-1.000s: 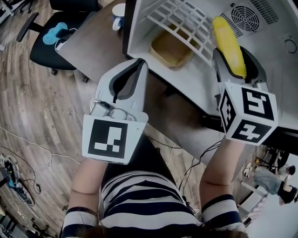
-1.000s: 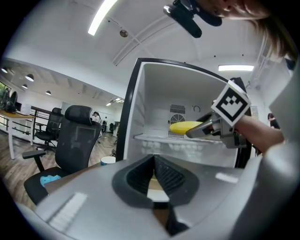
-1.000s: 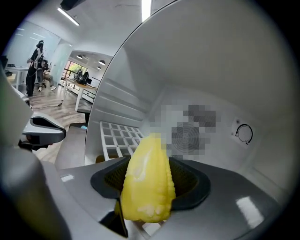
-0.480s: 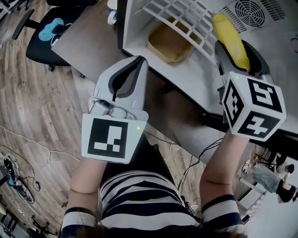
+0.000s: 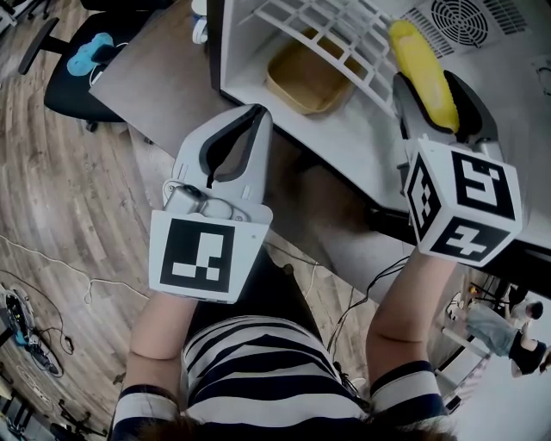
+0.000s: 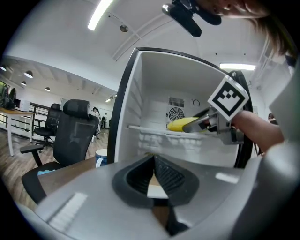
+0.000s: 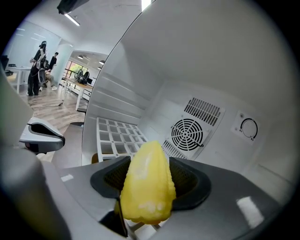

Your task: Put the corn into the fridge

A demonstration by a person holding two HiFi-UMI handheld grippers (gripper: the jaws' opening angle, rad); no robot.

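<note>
A yellow corn cob [image 5: 422,69] sits lengthwise in my right gripper [image 5: 437,90], which is shut on it. The cob points into the open white fridge [image 5: 258,52], above the white grid shelf [image 5: 336,34] and toward the round fan [image 5: 469,21] on the back wall. In the right gripper view the corn [image 7: 147,187] fills the jaws, with the fan [image 7: 188,133] behind it. My left gripper [image 5: 251,116] hangs in front of the fridge, lower left, shut and holding nothing. The left gripper view shows the corn [image 6: 180,124] level with the shelf.
A tan tray [image 5: 306,77] lies on the fridge floor under the grid shelf. The fridge stands on a grey table [image 5: 155,86] with a mug [image 5: 200,26] beside it. A black office chair [image 5: 77,69] stands to the left. Cables lie on the wooden floor [image 5: 52,267].
The right gripper and the corn have edged slightly deeper over the shelf. The left gripper has hardly moved.
</note>
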